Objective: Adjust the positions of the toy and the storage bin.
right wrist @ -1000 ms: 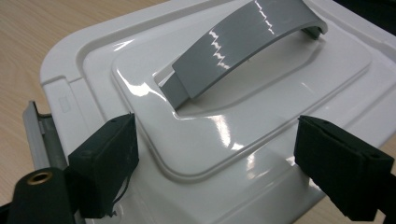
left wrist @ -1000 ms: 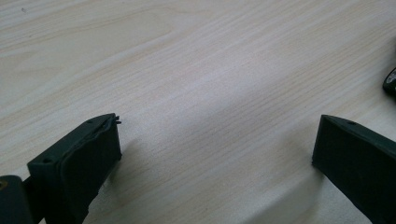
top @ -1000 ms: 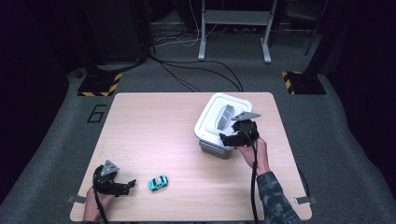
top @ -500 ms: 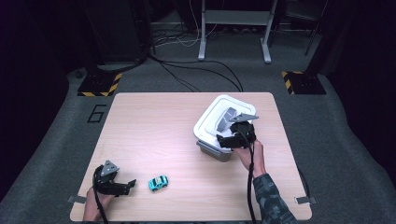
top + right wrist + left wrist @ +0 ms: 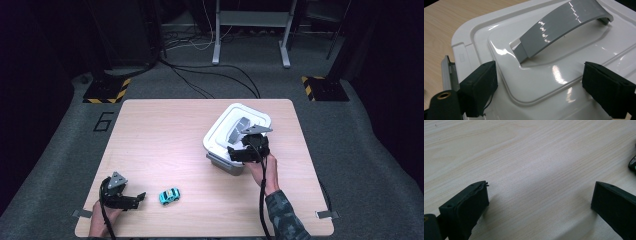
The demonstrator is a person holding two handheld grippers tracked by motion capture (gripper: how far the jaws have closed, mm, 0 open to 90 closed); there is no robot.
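A white lid [image 5: 231, 131] with a grey handle [image 5: 242, 123] lies tilted on a pale storage box [image 5: 225, 163] right of the table's middle. My right gripper [image 5: 239, 153] hovers over the lid's near edge. In the right gripper view its jaws stand apart above the glossy lid [image 5: 506, 45], below the handle [image 5: 564, 27]. They have just been opening a little, and their pads press on nothing. My left gripper [image 5: 139, 198] rests open at the front left on bare wood [image 5: 536, 170]. A small teal toy car [image 5: 170, 195] sits just right of it, and its edge [image 5: 633, 164] shows in the left gripper view.
The wooden table [image 5: 160, 135] has wide bare room left of the box. A grey rim of the box [image 5: 447, 72] pokes out beside the lid. Cables [image 5: 200, 80] and metal stand legs [image 5: 250, 35] lie on the floor beyond the far edge.
My right gripper has shifted slightly left and nearer along the box's front edge. The left gripper and the toy car have stayed put.
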